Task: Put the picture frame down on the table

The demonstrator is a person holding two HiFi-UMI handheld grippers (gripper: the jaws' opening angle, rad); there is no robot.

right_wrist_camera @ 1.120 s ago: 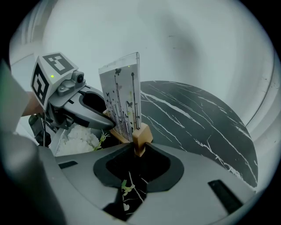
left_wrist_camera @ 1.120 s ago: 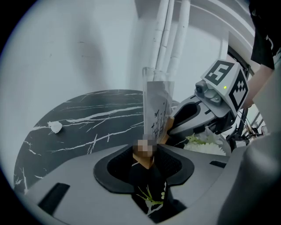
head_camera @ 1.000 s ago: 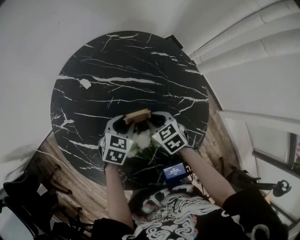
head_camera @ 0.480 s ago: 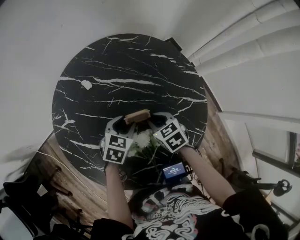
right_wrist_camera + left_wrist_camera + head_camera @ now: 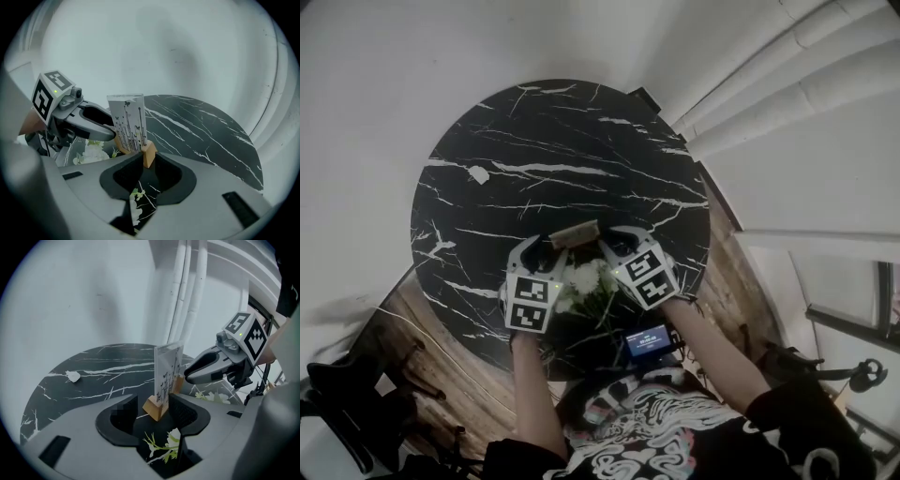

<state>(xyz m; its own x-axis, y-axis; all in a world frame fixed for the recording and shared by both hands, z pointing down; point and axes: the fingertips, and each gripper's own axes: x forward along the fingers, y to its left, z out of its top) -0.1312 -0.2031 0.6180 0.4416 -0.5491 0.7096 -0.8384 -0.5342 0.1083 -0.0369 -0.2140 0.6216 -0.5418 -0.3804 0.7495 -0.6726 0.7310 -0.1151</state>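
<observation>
**Table** (image 5: pixel 534 141): round top, black marble with thin white veins, polished enough to carry reflections.

**Picture frame** (image 5: pixel 167 369): stands upright near the table's near edge, between the two grippers. It is a clear, flat rectangular panel set into a slot in a wooden base (image 5: pixel 157 408). The base is a pale, long block with an angled end. The panel holds a white card printed with thin dark stems. The base sits at the marble surface.

**Left gripper** (image 5: pixel 153 403): grey shell with black ribbed pads. Its jaws have just been opening and now stand spread. One end of the wooden base lies between them, close to the right pad and clear of the left.

**Right gripper** (image 5: pixel 149 158): same build. Its jaws are narrowed onto the other end of the base, pinching it at the tips with no gap showing.

**White flowers** (image 5: pixel 586 279): a spray with green stems, lying on the marble between the grippers.

**Paper scrap** (image 5: pixel 478 174): white and crumpled, well apart at the table's left.

**Pipes** (image 5: pixel 187 287): white and ribbed, running up the wall behind the table.
</observation>
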